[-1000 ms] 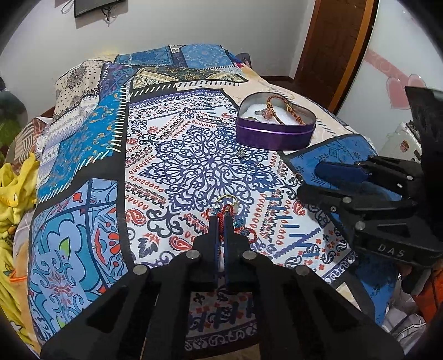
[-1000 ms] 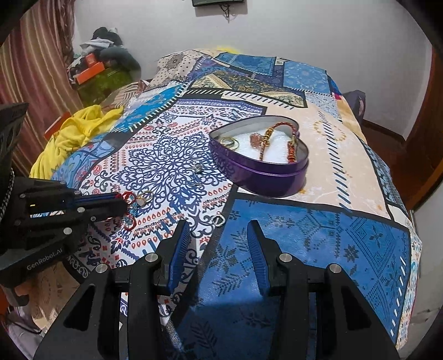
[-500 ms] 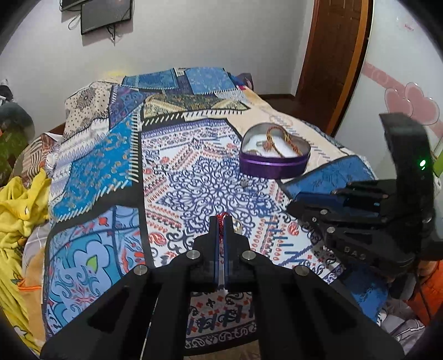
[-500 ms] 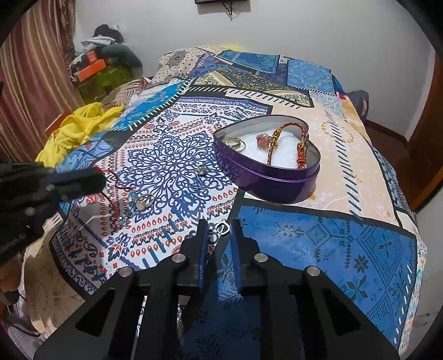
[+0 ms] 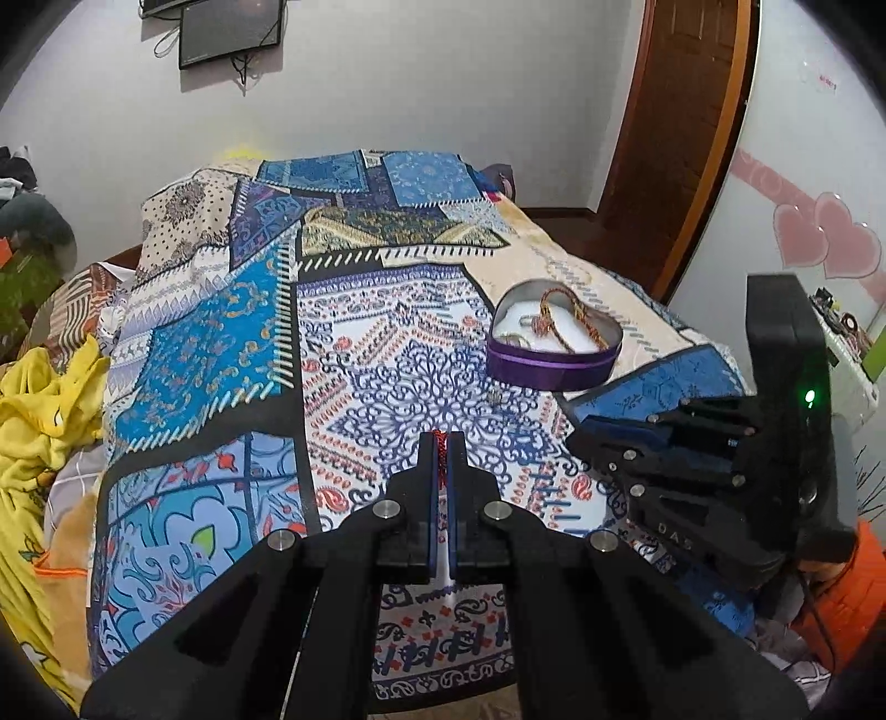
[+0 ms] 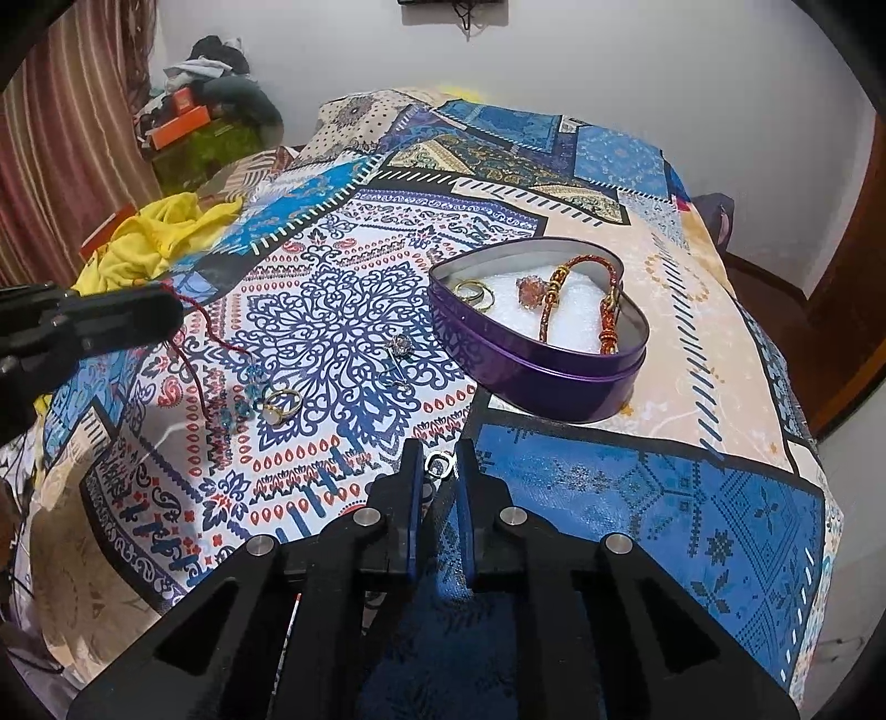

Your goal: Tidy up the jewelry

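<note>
My left gripper (image 5: 441, 443) is shut on a red cord bracelet (image 5: 441, 450) and holds it lifted; in the right wrist view the red cord (image 6: 207, 338) hangs from it down to blue beads (image 6: 243, 407) near the bedspread. My right gripper (image 6: 437, 454) is closed around a small silver ring (image 6: 438, 464) at its fingertips, low over the bedspread. The purple heart-shaped tin (image 6: 531, 365) holds a red-gold bracelet (image 6: 576, 288), gold rings (image 6: 473, 291) and a pink stone piece. A gold ring (image 6: 282, 404) and a silver earring (image 6: 398, 354) lie on the bedspread.
The patterned bedspread (image 6: 637, 498) covers the bed. Yellow cloth (image 6: 160, 232) lies at the bed's left side. A wooden door (image 5: 681, 138) stands at the right, a wall screen (image 5: 230, 27) behind the bed. The tin also shows in the left wrist view (image 5: 554, 365).
My left gripper has lifted the red cord bracelet up off the bedspread. My right gripper has moved forward and closed around the silver ring.
</note>
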`<state>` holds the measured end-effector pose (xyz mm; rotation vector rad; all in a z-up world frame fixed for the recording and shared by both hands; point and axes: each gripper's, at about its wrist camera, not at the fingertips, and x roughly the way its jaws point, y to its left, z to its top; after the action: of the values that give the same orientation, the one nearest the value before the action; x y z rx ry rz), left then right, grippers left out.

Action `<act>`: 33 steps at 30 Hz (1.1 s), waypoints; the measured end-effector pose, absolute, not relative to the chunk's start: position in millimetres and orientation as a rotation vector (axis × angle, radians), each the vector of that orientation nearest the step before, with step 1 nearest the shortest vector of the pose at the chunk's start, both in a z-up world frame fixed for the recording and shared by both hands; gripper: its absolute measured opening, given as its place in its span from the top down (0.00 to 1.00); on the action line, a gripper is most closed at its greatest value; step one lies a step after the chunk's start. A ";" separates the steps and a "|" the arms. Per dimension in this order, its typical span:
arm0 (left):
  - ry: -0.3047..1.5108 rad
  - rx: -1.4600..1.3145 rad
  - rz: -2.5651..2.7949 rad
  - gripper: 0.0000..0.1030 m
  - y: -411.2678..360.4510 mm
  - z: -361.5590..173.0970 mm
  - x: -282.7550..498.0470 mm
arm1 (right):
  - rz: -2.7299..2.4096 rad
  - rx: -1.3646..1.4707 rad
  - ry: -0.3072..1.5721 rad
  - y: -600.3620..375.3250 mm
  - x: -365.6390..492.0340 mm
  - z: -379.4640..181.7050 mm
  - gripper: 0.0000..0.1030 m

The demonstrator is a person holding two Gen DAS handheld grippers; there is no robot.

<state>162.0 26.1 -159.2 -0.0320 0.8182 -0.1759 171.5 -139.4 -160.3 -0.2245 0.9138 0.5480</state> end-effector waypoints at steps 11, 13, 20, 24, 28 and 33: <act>0.735 -0.007 -0.188 0.99 16.7 -125.2 168.3 | 0.525 -0.151 0.829 -159.6 169.3 -127.0 0.91; 0.725 -0.003 -0.196 0.99 12.5 -120.1 171.8 | 0.516 -0.141 0.812 -164.4 169.9 -121.0 0.91; 0.699 0.004 -0.226 0.99 -1.3 -108.7 183.5 | 0.500 -0.111 0.763 -175.1 173.7 -104.8 0.90; 0.689 0.001 -0.244 0.99 -8.8 -103.8 189.3 | 0.494 -0.102 0.738 -178.8 176.0 -97.4 0.90; 0.685 0.003 -0.269 0.99 -17.3 -99.1 198.3 | 0.489 -0.096 0.717 -180.6 179.9 -92.4 0.90; 0.678 0.012 -0.290 0.99 -27.5 -95.8 209.6 | 0.490 -0.088 0.699 -182.0 183.9 -89.2 0.90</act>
<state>209.6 -27.5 -95.8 0.0119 0.6780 -0.2896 183.9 -182.0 -89.2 -0.0881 0.6986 0.4899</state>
